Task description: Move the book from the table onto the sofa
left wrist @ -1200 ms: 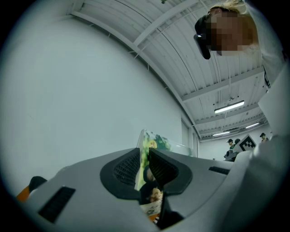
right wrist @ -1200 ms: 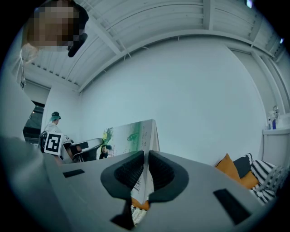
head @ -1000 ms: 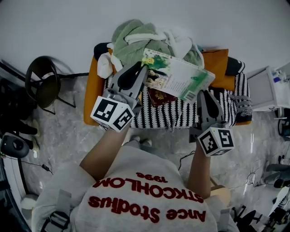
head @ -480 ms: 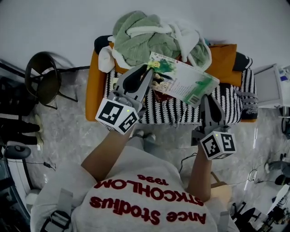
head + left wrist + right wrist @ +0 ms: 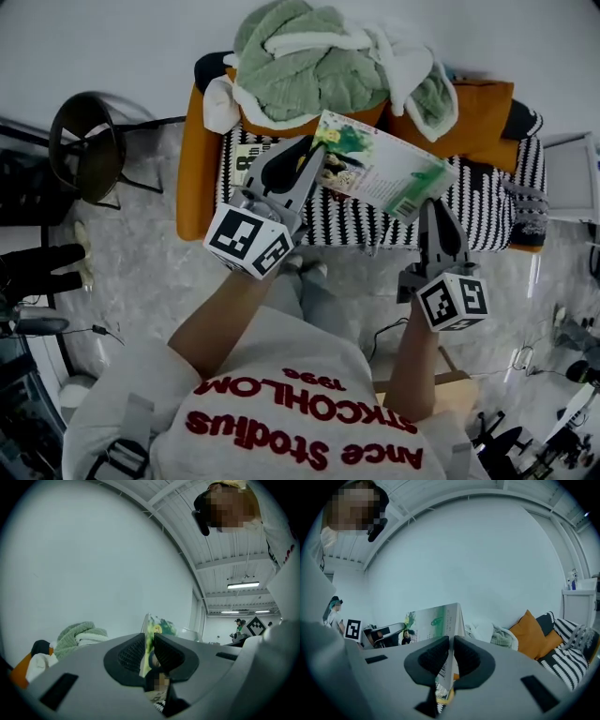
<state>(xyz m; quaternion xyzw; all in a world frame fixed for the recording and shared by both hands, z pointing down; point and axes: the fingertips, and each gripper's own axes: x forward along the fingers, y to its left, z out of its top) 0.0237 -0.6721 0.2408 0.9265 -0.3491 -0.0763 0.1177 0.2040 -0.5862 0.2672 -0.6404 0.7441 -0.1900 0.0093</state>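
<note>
The book [image 5: 384, 169], thin with a green and white illustrated cover, hangs tilted above the sofa's [image 5: 192, 178] striped seat, held at both ends. My left gripper [image 5: 314, 150] is shut on its left edge. My right gripper [image 5: 427, 202] is shut on its lower right corner. In the left gripper view the book's edge [image 5: 157, 625] stands upright between the pads of that gripper [image 5: 149, 648]. In the right gripper view the cover [image 5: 433, 620] runs away to the left from the jaws of the gripper [image 5: 451, 656], which are pinched on it.
A black-and-white striped throw [image 5: 356, 220] covers the sofa seat. A heap of green and white blankets [image 5: 309, 66] and orange cushions [image 5: 478, 112] lie along the back. A dark round chair [image 5: 84, 150] stands at the left, white furniture [image 5: 567, 178] at the right.
Both grippers have sunk with the book toward the striped seat. The sofa now sits more fully in the head view, and the dark red thing under the book is no longer seen.
</note>
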